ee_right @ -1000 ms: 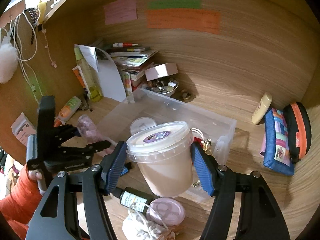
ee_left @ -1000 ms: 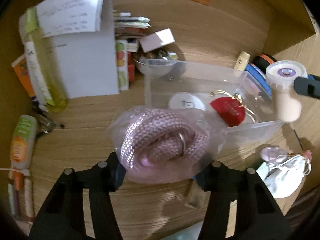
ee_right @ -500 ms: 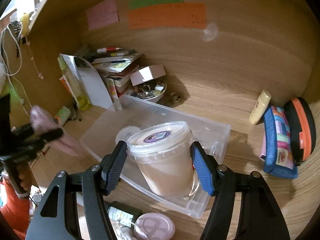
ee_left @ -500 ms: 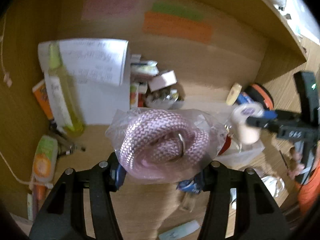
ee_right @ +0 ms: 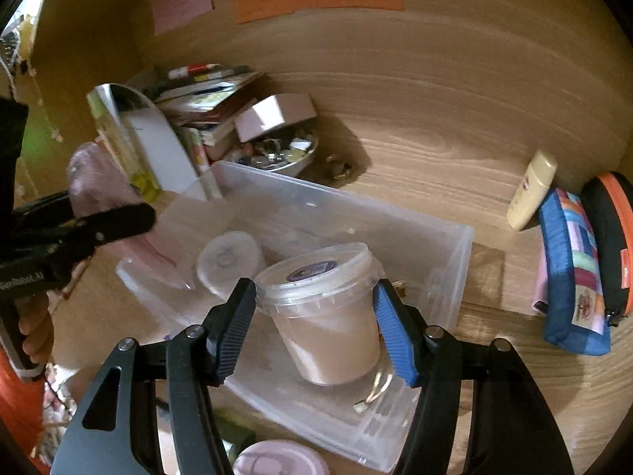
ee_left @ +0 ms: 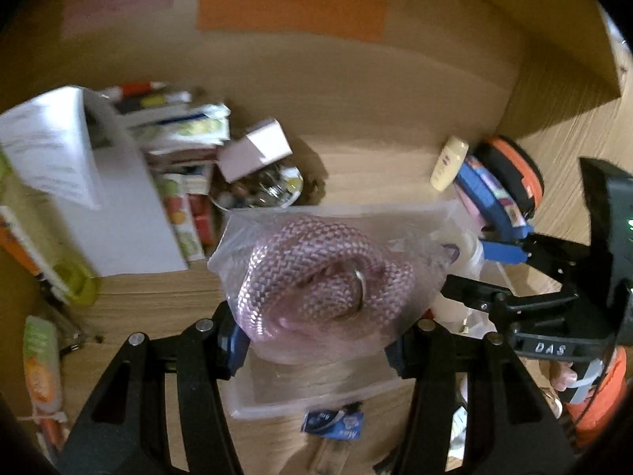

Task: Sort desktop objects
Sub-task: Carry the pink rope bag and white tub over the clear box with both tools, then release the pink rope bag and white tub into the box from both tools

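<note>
My left gripper is shut on a clear plastic bag holding a coiled pink braided cord, held above the clear plastic bin. In the right wrist view the left gripper and its bag hover over the bin's left end. My right gripper has its fingers spread just wider than a lidded tub of beige powder, which stands inside the clear bin. A round white lidded jar also sits in the bin.
A bowl of small trinkets, a pink box and stacked books stand at the back left. A cream tube and colourful pouches lie at the right. A pink lid lies near the front.
The left gripper carried the bagged cord rightward, over the bin. The right gripper lowered the tub into the bin and its fingers opened off it.
</note>
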